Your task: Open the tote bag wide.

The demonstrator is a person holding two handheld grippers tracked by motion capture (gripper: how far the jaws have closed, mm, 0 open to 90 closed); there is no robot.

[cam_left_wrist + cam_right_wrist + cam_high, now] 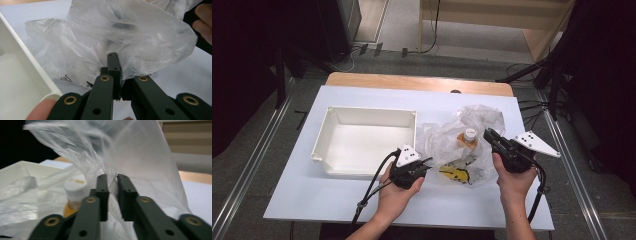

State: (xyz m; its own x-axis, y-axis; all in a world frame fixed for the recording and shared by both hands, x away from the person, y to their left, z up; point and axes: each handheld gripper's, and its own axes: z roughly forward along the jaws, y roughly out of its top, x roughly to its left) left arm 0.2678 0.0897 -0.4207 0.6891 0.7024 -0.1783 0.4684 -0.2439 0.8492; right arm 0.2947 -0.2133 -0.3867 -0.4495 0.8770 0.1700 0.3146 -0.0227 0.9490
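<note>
A crumpled clear plastic bag [474,120] lies right of centre on the table. Inside it stand an orange bottle with a white cap [468,138] and a yellow packet [456,174]. My left gripper [429,162] is at the bag's near left edge, and its jaws are shut on the bag's film [140,37]. My right gripper [487,133] holds the bag's right side, lifting film [140,157] pinched between its nearly closed jaws. In the right gripper view the bottle [75,193] shows just left of the jaws.
A white rectangular tray [324,135] with nothing in it sits left of the bag; its rim [30,57] is close beside my left gripper. The white table cover [312,200] is bare in front. Dark stands and cables ring the table.
</note>
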